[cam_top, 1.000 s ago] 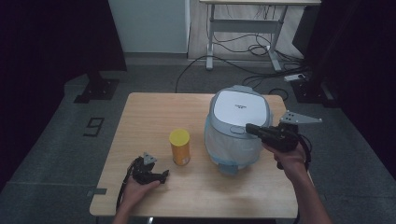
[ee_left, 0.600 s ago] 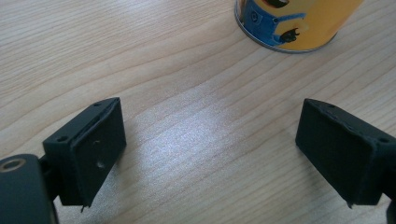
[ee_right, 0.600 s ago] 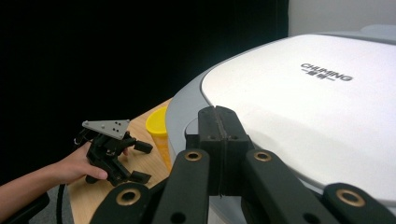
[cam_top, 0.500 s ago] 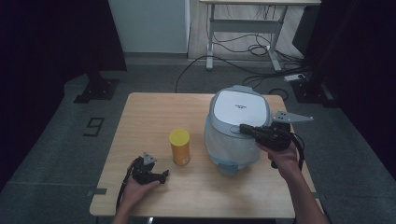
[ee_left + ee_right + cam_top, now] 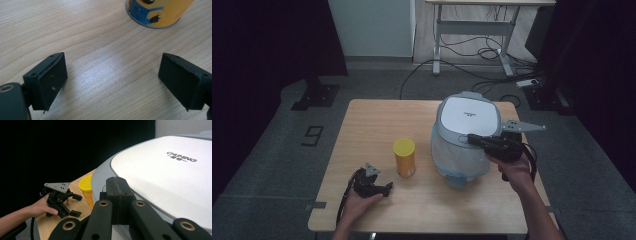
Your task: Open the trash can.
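The right gripper [image 5: 473,138], its jaws pressed together on nothing, rests its tips on the front edge of the rounded grey-and-white plastic rice cooker [image 5: 464,132], at the lid's front lip, likely where its release sits. The cooker stands on the right half of the pale wooden table [image 5: 372,125], lid down, contents hidden. The left gripper [image 5: 382,188], spread wide, lies near the yellow cylindrical tin [image 5: 404,157], whose lid is on.

On the table [image 5: 362,120], the can [image 5: 404,157] stands left of the cooker [image 5: 464,135] (just beside it), near the front edge.
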Tool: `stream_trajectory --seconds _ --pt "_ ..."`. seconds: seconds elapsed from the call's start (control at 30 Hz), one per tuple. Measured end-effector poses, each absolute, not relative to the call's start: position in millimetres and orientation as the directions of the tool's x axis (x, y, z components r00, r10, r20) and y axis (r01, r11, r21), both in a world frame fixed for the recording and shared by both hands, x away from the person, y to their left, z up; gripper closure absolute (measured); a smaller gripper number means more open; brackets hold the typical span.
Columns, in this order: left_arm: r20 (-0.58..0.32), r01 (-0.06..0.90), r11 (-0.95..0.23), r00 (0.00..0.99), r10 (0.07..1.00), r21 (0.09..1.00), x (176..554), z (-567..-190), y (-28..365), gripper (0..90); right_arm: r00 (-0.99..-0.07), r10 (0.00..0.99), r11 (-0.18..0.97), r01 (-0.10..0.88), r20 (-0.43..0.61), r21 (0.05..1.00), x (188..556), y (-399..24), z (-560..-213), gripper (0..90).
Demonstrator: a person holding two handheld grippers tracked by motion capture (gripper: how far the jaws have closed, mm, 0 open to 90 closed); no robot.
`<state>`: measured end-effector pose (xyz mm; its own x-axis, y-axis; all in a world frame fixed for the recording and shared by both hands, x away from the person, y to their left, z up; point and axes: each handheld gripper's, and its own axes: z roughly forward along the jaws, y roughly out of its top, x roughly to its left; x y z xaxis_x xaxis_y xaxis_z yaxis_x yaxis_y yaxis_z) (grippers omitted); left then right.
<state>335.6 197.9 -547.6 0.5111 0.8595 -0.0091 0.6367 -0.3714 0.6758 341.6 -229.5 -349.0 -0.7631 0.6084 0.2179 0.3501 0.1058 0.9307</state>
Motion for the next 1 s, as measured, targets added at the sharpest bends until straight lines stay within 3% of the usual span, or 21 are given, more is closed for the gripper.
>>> stream_trajectory --seconds 0.53,1.0 --pt "-0.009 0.637 -0.372 0.512 0.859 0.676 336 -548 198 8.1 -0.759 0.621 0.110 0.332 0.196 0.937 339 -231 -348 89.1" --pt "-0.008 0.640 -0.369 0.506 0.862 0.674 335 -547 197 8.1 -0.721 0.676 0.053 0.253 0.152 0.966 305 -272 -356 77.7"
